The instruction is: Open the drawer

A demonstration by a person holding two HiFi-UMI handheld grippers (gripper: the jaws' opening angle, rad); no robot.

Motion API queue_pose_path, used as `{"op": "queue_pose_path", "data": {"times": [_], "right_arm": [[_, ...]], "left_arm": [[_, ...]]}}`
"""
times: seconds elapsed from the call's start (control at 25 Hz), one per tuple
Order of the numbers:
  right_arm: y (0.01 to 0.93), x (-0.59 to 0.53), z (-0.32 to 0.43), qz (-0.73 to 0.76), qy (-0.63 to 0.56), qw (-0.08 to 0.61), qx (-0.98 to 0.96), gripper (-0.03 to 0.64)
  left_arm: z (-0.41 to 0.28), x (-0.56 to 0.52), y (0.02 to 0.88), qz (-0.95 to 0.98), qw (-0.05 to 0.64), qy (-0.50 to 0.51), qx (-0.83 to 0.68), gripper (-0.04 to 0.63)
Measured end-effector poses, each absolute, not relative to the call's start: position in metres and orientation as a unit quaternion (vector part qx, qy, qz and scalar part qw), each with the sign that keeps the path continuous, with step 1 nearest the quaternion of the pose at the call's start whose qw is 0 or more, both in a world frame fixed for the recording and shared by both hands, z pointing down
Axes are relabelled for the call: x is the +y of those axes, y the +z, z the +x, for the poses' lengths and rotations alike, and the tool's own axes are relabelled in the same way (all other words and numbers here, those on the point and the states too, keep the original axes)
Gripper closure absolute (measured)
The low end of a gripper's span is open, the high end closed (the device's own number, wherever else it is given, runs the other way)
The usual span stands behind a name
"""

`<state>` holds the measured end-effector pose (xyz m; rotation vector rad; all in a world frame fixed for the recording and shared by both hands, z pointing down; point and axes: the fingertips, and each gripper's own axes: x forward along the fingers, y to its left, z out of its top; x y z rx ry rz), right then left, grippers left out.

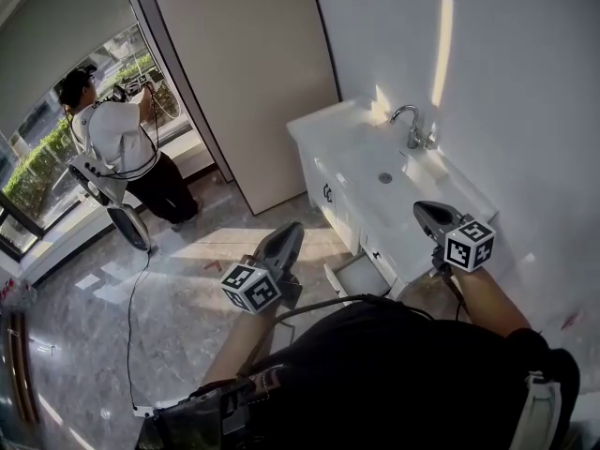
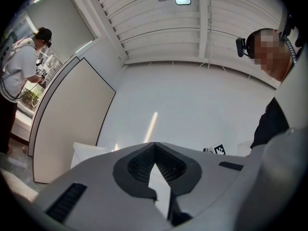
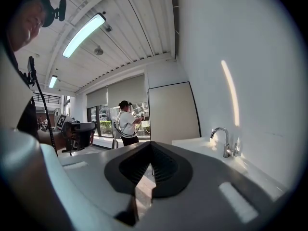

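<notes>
Drawer (image 1: 359, 275) low in vanity cabinet (image 1: 317, 178), standing partly out. In head view it lies between both grippers and below them, touching neither, outside both jaws. Left gripper (image 1: 291, 231) jaws clenched tip to tip, empty, facing white wall (image 2: 192, 105). Right gripper (image 1: 424, 208) jaws likewise closed on nothing, faucet (image 3: 224, 141) ahead right.

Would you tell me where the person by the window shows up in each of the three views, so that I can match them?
Head view: the person stands at the upper left, by the window.
Left gripper view: at the far left edge, in the upper half.
Right gripper view: small, left of centre, just above the jaws.
Shared landmark: the tall beige panel, right of the person in each picture.
</notes>
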<state>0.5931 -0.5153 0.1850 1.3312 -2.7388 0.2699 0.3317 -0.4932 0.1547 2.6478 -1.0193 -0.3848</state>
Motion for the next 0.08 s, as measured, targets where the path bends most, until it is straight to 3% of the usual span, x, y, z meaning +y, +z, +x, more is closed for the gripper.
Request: {"op": "queue_pose_path", "data": {"times": [0.08], "right_arm": [[0.1807, -0.5148, 0.5905, 0.436, 0.087, 0.041, -0.895, 0.618]], "left_arm": [[0.3294, -0.4925, 0.1518, 0.916, 0.139, -0.133, -0.351, 0.595]]}}
